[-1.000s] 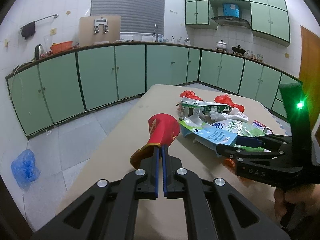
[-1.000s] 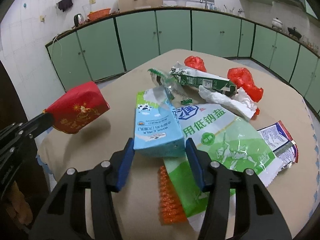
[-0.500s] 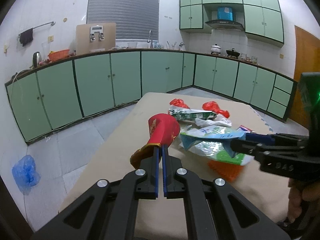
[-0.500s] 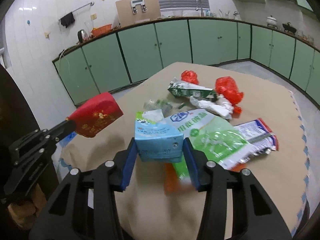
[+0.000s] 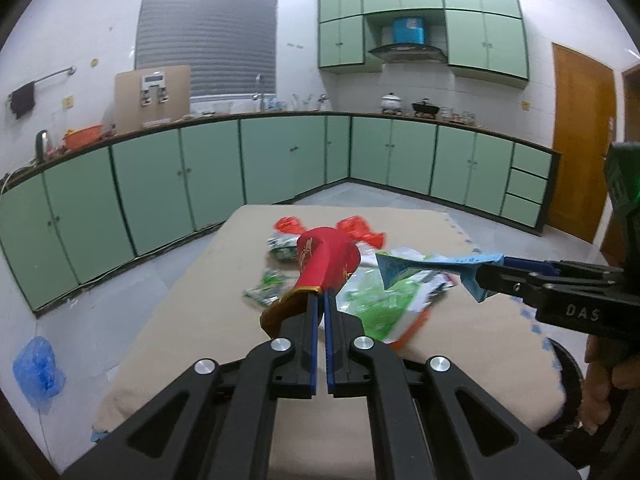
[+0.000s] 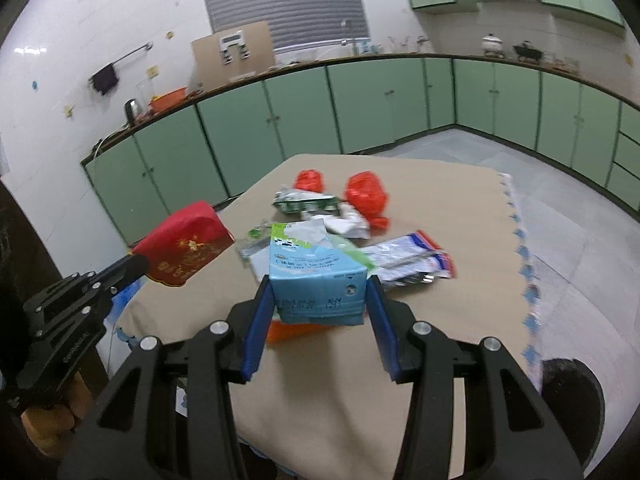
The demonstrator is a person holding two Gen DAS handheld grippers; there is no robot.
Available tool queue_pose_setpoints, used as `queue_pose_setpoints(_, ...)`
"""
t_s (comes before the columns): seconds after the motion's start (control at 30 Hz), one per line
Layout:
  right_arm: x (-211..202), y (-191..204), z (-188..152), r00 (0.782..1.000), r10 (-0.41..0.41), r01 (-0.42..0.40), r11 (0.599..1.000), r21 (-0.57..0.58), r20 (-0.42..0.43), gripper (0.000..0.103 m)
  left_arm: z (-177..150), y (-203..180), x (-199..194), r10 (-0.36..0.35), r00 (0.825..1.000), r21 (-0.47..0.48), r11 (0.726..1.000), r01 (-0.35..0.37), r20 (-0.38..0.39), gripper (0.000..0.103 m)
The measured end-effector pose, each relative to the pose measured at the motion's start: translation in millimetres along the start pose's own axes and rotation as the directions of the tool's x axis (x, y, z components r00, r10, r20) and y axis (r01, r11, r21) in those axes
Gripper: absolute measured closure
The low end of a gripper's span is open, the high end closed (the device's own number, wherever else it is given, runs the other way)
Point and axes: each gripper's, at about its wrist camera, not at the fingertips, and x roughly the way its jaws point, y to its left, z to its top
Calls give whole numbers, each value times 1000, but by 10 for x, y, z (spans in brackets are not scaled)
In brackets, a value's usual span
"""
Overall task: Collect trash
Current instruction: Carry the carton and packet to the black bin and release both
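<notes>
My left gripper is shut on the neck of a red pouch with gold print, held in the air over the near left part of the table. The right wrist view shows that red pouch at the left, on the left gripper's tips. My right gripper is shut on a light blue milk carton, both pads pressed on its sides. The carton hangs above the trash pile. In the left wrist view the carton sticks out of the right gripper.
On the beige tablecloth lie a green carton, red plastic bags, a green-white bag, a red-blue wrapper and an orange piece. A dark bin stands at the near right. Green cabinets line the walls.
Both grippers have risen and drawn back from the table. The blue carton has come up off the pile in the right gripper. The red pouch stays in the left.
</notes>
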Motion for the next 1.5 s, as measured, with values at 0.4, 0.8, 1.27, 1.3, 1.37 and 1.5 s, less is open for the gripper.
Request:
queue_pose_setpoints(0.4,-690,-872,-296,984,-173,169,979,113,34,58,213,-913,-71,-166,986,86,983,163,25,100)
queue_pose_setpoints(0.8,-1331,-2012,-1010,922,-385,379,877,296,-38,58,125,-2293,159,-409,910,210,886,414,-69,100)
queue_pose_setpoints(1.27,-1376,-2928,-1782,862,-453,505,735,452,-226,56,-529,-3592,767,-531,801,263,760,595,-277,100)
queue_pose_setpoints(1.3,-1375,-2946,-1802,859,-457,510,731,453,-229,54,-584,-3648,843,-529,796,263,756,599,-293,99)
queue_pose_setpoints(1.37,-1372,-2977,-1837,858,-460,511,726,460,-228,48,-652,-3738,966,-520,795,270,754,599,-313,96)
queue_pose_setpoints(1.5,-1362,-3016,-1819,864,-450,501,725,472,-226,48,-762,-3878,1110,-508,792,281,749,600,-339,88)
